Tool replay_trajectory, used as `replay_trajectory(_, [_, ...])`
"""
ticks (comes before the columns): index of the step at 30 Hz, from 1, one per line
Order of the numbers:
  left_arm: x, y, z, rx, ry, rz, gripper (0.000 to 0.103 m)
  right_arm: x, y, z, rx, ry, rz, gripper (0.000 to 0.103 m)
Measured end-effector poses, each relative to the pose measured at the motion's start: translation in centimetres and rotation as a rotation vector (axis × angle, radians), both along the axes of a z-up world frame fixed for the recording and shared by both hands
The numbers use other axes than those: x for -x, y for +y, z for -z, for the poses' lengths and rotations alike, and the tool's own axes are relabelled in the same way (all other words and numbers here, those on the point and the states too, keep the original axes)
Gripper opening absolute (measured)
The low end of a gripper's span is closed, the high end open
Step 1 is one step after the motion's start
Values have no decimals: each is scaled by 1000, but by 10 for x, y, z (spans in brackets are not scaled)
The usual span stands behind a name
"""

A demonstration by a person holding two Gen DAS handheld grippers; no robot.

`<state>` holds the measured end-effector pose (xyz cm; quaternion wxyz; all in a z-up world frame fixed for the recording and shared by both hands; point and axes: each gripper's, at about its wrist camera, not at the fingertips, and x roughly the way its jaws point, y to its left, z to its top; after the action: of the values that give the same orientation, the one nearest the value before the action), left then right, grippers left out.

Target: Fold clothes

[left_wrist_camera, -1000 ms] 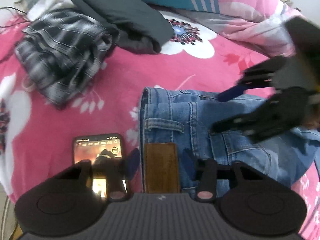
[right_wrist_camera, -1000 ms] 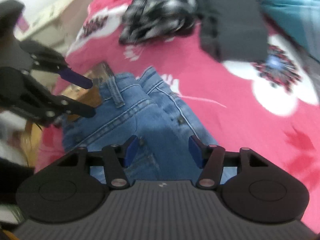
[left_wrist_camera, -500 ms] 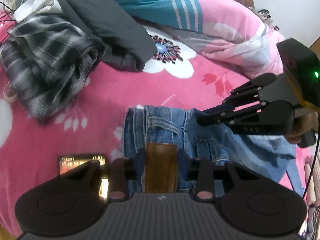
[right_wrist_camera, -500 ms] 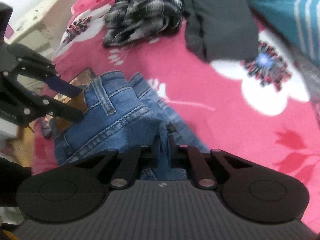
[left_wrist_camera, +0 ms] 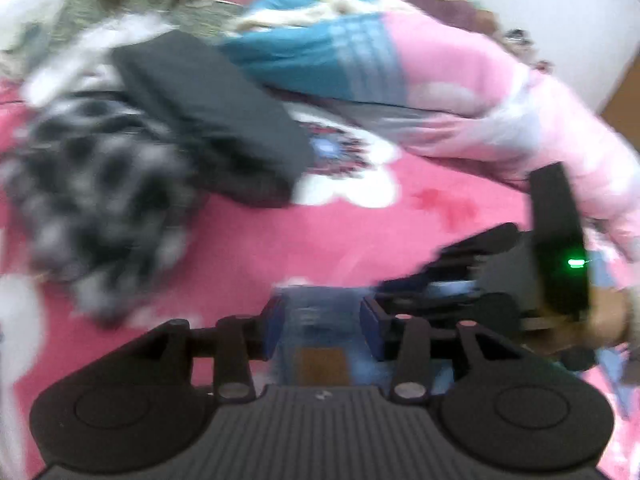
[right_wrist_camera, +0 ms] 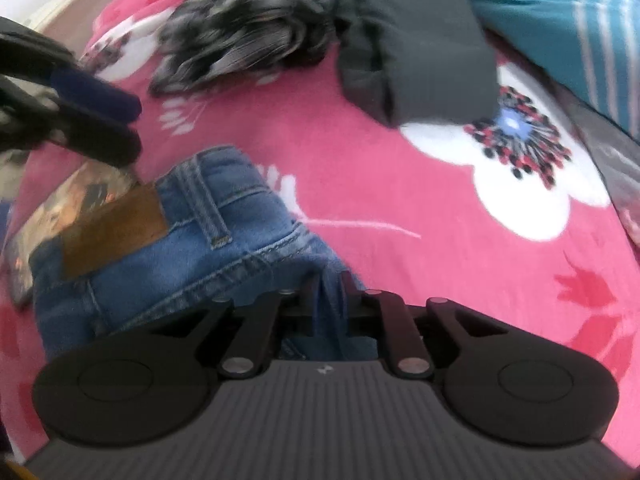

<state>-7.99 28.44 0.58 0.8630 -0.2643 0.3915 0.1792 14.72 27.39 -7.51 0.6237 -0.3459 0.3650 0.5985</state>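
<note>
In the right wrist view we see the right gripper [right_wrist_camera: 327,280] with its jaws nearly together around a raised fold of the jeans [right_wrist_camera: 224,236]; the jaws are opening slightly, yet the denim stays pinched between them. In the left wrist view the left gripper [left_wrist_camera: 322,316] has its jaws at a moderate width on either side of the jeans' waistband, and they are opening. The blue pads [left_wrist_camera: 273,326] stand just beside the denim; blur keeps us from telling whether they press on it.

The jeans lie on the bed, bunched at the waistband, and a brown leather patch [right_wrist_camera: 114,232] sits on the waistband beside a belt loop. A phone [right_wrist_camera: 48,216] lies partly under the jeans at the waistband corner, its screen lit. From the right wrist view, the left gripper reaches in from the left edge, its tips just above the patch.

The bed carries a pink blanket [right_wrist_camera: 360,184] printed with large white flowers. Beyond the jeans we see 2 more garments touching each other: a black-and-white plaid shirt [right_wrist_camera: 244,24], crumpled, and a dark folded garment [right_wrist_camera: 416,40]. Further off lies a teal and pink striped quilt [left_wrist_camera: 360,60]. In the left wrist view a hand [left_wrist_camera: 600,316] holds the right gripper's body, where a green light shows.
</note>
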Motion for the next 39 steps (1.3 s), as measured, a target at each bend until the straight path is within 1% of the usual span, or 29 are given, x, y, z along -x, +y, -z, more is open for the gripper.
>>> replay_trajectory(2, [-13, -7, 4, 36, 6, 39, 41, -2, -6, -10, -57, -15, 87, 15])
replay_trajectory(4, [-24, -15, 9, 63, 14, 65, 41, -9, -19, -25, -124, -22, 180, 20])
replay_trajectory(6, [-32, -20, 14, 76, 22, 68, 41, -22, -43, -40, -160, -30, 286, 29])
replay_trajectory(8, [-40, -25, 20, 78, 38, 83, 41, -24, -86, -51, -138, -33, 379, 32])
replay_trajectory(10, [-48, -28, 28, 66, 65, 95, 41, -21, -126, -57, -83, -68, 436, 34])
replay_trajectory(12, [-54, -29, 34, 48, 81, 98, 41, -18, -154, -59, -28, -104, 442, 43])
replay_trajectory(13, [-56, -30, 36, 34, 84, 97, 41, -18, -164, -59, -4, -121, 436, 45])
replay_trajectory(14, [-58, -30, 38, 16, 90, 96, 41, -18, -167, -57, 13, -134, 412, 49])
replay_trajectory(15, [-60, -31, 39, 2, 97, 97, 38, -18, -169, -54, 29, -145, 385, 52])
replay_trajectory(17, [-63, -31, 43, -21, 107, 106, 38, -19, -168, -45, 58, -161, 328, 56])
replay_trajectory(18, [-64, -32, 44, -33, 110, 114, 38, -21, -163, -38, 69, -165, 298, 56])
replay_trajectory(21, [-67, -36, 48, -72, 118, 141, 37, -28, -149, -17, 120, -136, 230, 55])
replay_trajectory(23, [-68, -38, 51, -95, 125, 154, 37, -34, -145, -4, 146, -125, 211, 53])
replay_trajectory(25, [-67, -39, 53, -107, 125, 159, 36, -42, -144, 1, 149, -62, 224, 42])
replay_trajectory(26, [-67, -40, 54, -112, 124, 161, 36, -47, -144, 1, 145, -25, 236, 23])
replay_trajectory(27, [-67, -40, 54, -116, 124, 163, 36, -49, -143, 1, 152, -14, 242, 6])
replay_trajectory(28, [-67, -41, 55, -120, 123, 165, 36, -49, -143, -1, 160, -24, 238, 5])
replay_trajectory(30, [-67, -41, 56, -127, 121, 170, 36, -47, -144, -10, 145, -51, 232, 2])
replay_trajectory(32, [-66, -43, 56, -140, 119, 174, 37, -46, -145, -26, 115, -94, 244, 2])
replay_trajectory(35, [-65, -43, 55, -151, 117, 167, 34, -48, -147, -48, 71, -136, 273, 2])
replay_trajectory(37, [-65, -42, 56, -155, 119, 161, 30, -46, -142, -53, 60, -177, 249, 2])
replay_trajectory(39, [-65, -40, 57, -152, 119, 154, 30, -46, -135, -53, 62, -218, 219, 2])
